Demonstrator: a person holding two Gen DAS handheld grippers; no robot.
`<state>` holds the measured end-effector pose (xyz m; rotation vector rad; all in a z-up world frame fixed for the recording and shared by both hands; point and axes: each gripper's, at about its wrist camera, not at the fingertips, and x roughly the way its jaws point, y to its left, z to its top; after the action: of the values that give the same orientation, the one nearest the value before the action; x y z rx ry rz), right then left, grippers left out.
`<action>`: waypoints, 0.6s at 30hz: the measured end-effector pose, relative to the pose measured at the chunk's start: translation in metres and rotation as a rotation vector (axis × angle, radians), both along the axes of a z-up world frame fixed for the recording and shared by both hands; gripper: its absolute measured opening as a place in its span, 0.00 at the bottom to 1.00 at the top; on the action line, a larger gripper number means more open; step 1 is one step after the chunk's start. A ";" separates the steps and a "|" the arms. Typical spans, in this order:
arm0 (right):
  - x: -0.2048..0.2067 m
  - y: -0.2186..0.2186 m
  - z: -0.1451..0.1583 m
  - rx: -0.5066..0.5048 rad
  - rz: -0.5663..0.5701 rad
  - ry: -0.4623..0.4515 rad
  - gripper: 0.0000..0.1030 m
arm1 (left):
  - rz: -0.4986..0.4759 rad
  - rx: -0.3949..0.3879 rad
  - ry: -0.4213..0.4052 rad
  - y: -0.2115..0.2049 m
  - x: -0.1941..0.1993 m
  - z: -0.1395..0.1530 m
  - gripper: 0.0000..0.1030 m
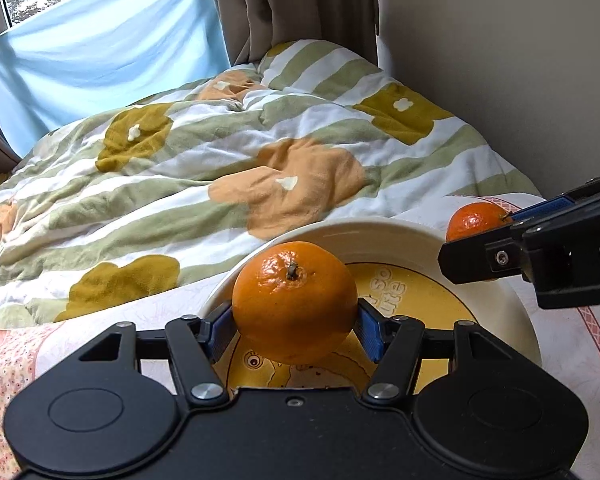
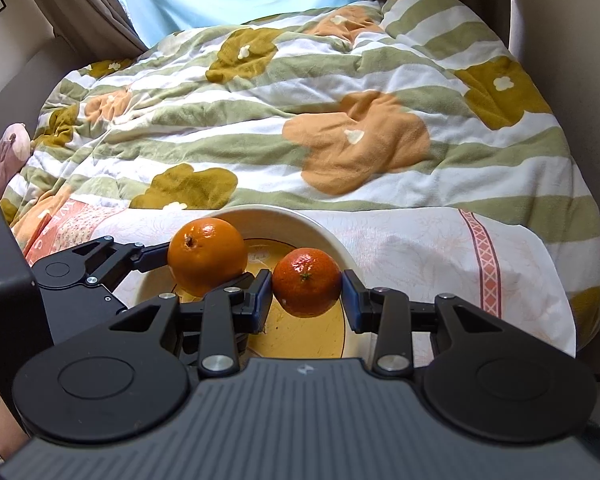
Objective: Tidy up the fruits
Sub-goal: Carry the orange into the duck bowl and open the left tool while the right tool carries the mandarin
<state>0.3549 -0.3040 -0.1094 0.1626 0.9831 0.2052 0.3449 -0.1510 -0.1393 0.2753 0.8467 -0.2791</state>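
Note:
My left gripper is shut on a large orange and holds it just above a white bowl with a yellow cartoon bottom. My right gripper is shut on a smaller, darker mandarin over the same bowl. In the right wrist view the large orange and the left gripper are at the left over the bowl. In the left wrist view the mandarin and the right gripper are at the right, over the bowl's rim.
The bowl sits on a pink-patterned white cloth at the near end of a bed. A rumpled striped quilt with flowers covers the bed behind. A wall is to the right, curtains at the back.

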 end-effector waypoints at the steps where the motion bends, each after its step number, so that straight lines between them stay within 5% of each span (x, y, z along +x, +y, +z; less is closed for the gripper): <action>1: 0.001 -0.001 0.000 0.002 0.000 0.001 0.50 | 0.000 0.011 0.002 -0.001 0.000 0.000 0.67; 5: 0.002 -0.001 0.001 0.002 0.002 0.002 0.50 | 0.003 0.041 -0.047 -0.001 -0.004 0.007 0.94; 18: -0.001 0.005 -0.003 -0.037 0.097 -0.034 0.51 | 0.065 0.034 -0.021 0.026 -0.035 0.034 0.95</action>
<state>0.3543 -0.2994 -0.1124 0.0776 0.9613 0.2772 0.3096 -0.1252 -0.1058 0.2809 0.8388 -0.2009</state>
